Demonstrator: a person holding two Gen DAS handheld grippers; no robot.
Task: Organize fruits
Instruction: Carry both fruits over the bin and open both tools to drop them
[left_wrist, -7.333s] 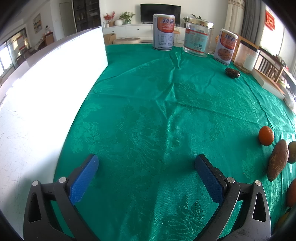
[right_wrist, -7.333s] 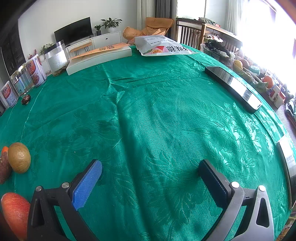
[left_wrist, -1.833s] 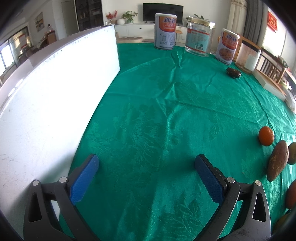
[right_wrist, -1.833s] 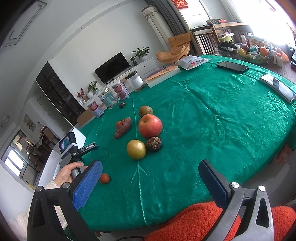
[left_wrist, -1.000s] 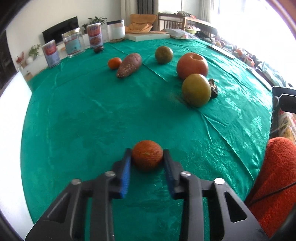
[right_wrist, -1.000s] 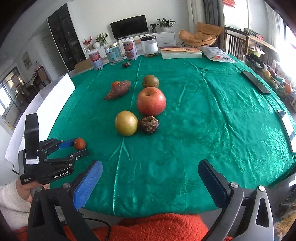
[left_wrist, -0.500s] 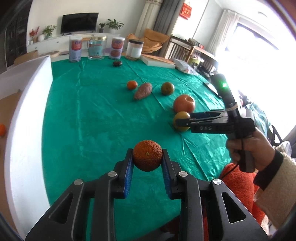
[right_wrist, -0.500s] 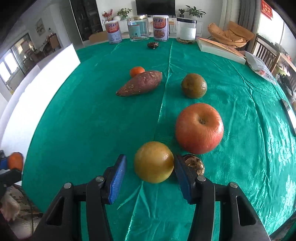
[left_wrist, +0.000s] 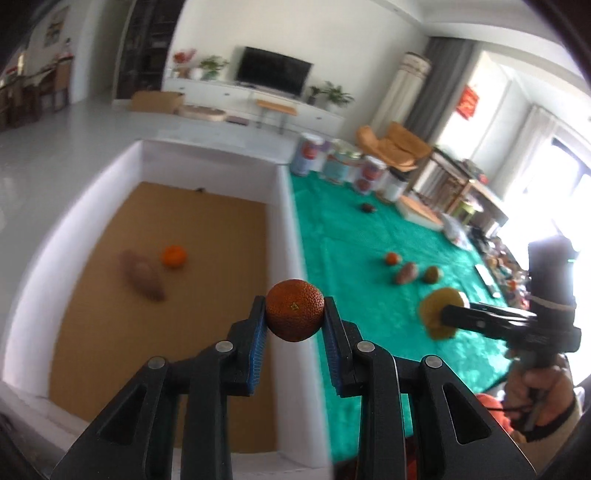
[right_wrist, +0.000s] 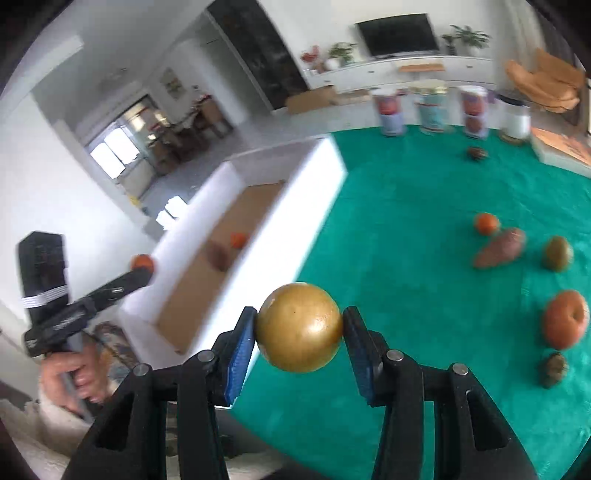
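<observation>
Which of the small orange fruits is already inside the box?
The orange on the box's brown floor, beside the sweet potato. Another is held in the left gripper; a third lies on the green cloth.

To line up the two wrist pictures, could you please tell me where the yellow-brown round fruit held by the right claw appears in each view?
Left wrist view: the yellow-brown round fruit is at right of centre, blurred, in the right claw.
Right wrist view: it is at bottom centre, large, pinched between the blue pads.
Shared landmark: the white box, left of the green cloth in both.
</observation>
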